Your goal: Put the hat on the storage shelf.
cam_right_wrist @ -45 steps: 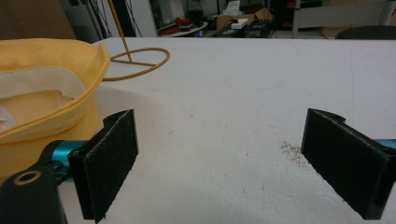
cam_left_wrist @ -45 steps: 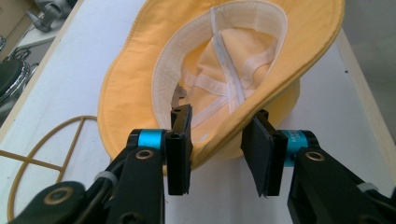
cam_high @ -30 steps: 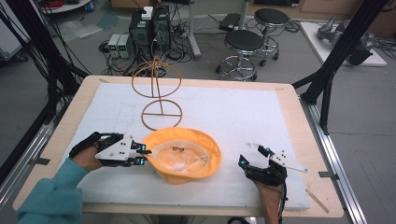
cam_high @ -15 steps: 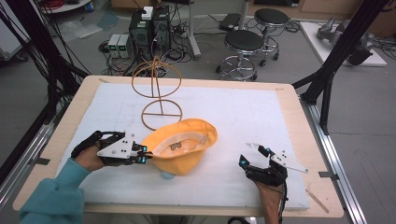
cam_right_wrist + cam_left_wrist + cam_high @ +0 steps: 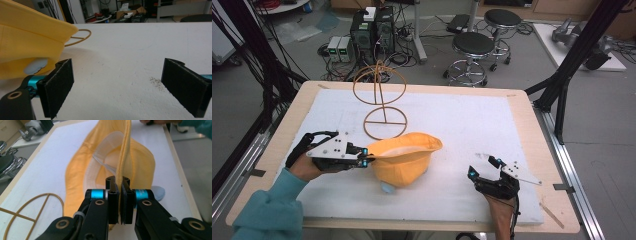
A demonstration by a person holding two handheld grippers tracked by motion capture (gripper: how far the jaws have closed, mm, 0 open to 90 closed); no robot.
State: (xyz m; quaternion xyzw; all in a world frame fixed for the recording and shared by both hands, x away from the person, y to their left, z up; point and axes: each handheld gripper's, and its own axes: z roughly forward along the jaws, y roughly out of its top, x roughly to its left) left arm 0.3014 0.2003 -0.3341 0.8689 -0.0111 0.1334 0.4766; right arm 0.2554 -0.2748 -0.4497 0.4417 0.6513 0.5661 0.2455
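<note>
The yellow hat (image 5: 404, 159) is near the middle of the white surface (image 5: 472, 125), a bit toward 7 o'clock. It is tipped up, with its brim (image 5: 407, 145) lifted high and its round top low, so the top looks to rest on the surface. A pale blue patch (image 5: 388, 188) shows at the bottom of the hat, at 6 o'clock on it. In the left gripper view the inside of the hat (image 5: 100, 167) is a pale cream color.

The left gripper (image 5: 368, 159) is at 9 o'clock from the hat. Its two black jaws are pressed together on the edge of the brim (image 5: 123, 165), and the yellow cloth stands up thin between them. A hand (image 5: 307, 167) in a teal sleeve (image 5: 267, 210) holds this gripper.

A thin wire stand (image 5: 382, 100) is at 12 o'clock from the hat, just behind it. It has a flat ring on the surface and a round hoop up on a post.

The right gripper (image 5: 484, 167) is at 3 o'clock from the hat, well apart from it. Its jaws are wide apart and hold nothing. In the right gripper view the white surface (image 5: 125, 62) lies bare between the two pads (image 5: 58, 87), and the hat (image 5: 30, 45) is at the far left.

Behind the surface, at 12 o'clock, are two round stools (image 5: 474, 47) and some computer boxes (image 5: 372, 30) on the floor.
</note>
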